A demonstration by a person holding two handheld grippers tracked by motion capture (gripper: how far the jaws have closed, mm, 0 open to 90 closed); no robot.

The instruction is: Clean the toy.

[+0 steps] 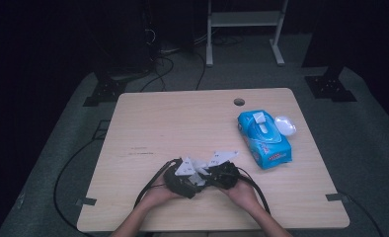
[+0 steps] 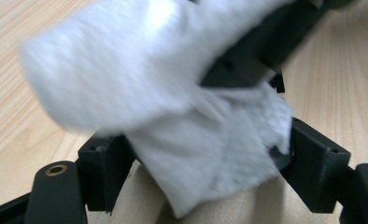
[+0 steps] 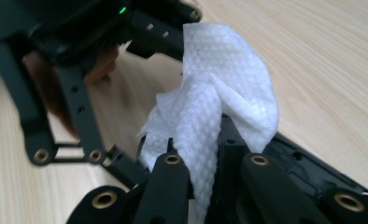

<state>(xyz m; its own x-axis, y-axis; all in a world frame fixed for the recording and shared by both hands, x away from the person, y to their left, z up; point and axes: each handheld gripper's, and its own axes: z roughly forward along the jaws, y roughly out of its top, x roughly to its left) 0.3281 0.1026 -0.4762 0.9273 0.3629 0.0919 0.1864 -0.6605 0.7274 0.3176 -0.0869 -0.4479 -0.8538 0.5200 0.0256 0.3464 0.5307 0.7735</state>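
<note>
White embossed wet wipe (image 3: 219, 107) hangs between both tools above the pale wooden table (image 1: 182, 123): right gripper (image 3: 205, 161) pinches it tight, left gripper (image 2: 196, 158) jaws straddle it. Folding seems underway; next, left must clamp cleanly.

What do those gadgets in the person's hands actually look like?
Both are black. The left gripper and right gripper each carry a pale grey three-cornered plate on top, and a black cable loops back from each toward the person. Close up, the linked black jaws have brass-coloured rivets, and a small green light glows on one body. The forearms are bare.
</note>
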